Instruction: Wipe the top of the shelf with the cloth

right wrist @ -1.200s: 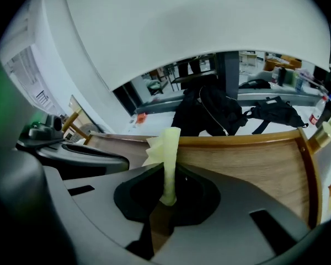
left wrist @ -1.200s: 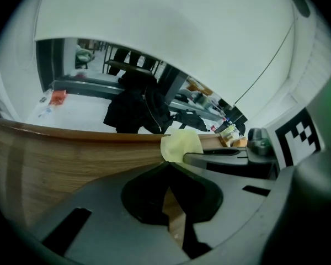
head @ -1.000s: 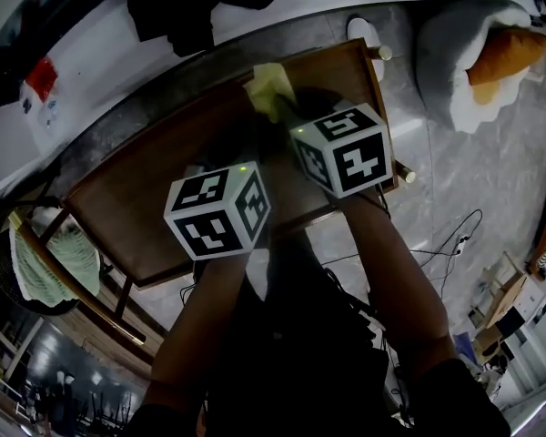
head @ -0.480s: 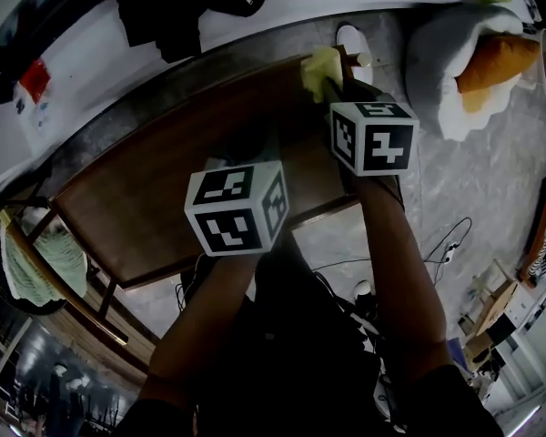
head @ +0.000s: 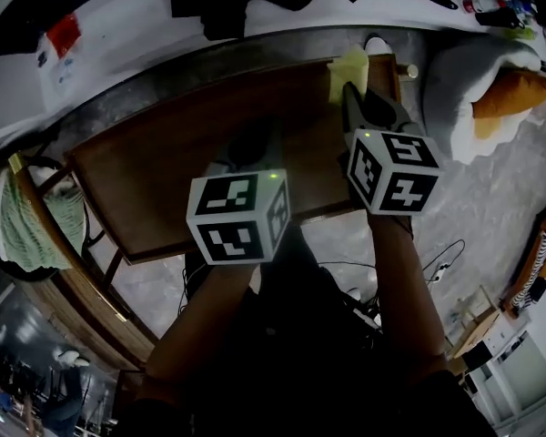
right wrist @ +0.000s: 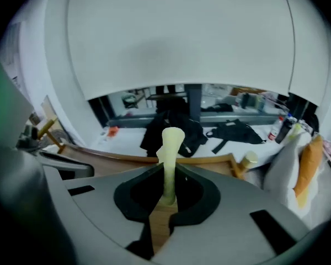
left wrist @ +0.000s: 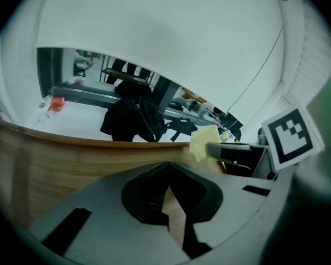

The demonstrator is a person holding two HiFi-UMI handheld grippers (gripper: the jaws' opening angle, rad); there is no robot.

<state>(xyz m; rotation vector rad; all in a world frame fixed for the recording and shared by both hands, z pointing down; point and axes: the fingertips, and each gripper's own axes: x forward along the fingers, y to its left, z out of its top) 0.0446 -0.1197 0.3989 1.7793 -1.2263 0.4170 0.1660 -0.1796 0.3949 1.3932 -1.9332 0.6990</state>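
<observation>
Right gripper view is showing the right gripper (right wrist: 165, 196) clamping the cloth (right wrist: 171, 145), the left gripper (left wrist: 169, 202) sitting closed, empty. Pressing the cloth flat and sweeping leftward across the shelf (head: 164, 171) is looking wisest.

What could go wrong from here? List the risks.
1. The right gripper pinches only a narrow fold of the cloth; it might slip out under drag.
2. The cloth sits at the far right corner of the shelf top, so pushing on may run it off the edge.
3. The left gripper is shut and close by; a leftward stroke could bump it.
</observation>
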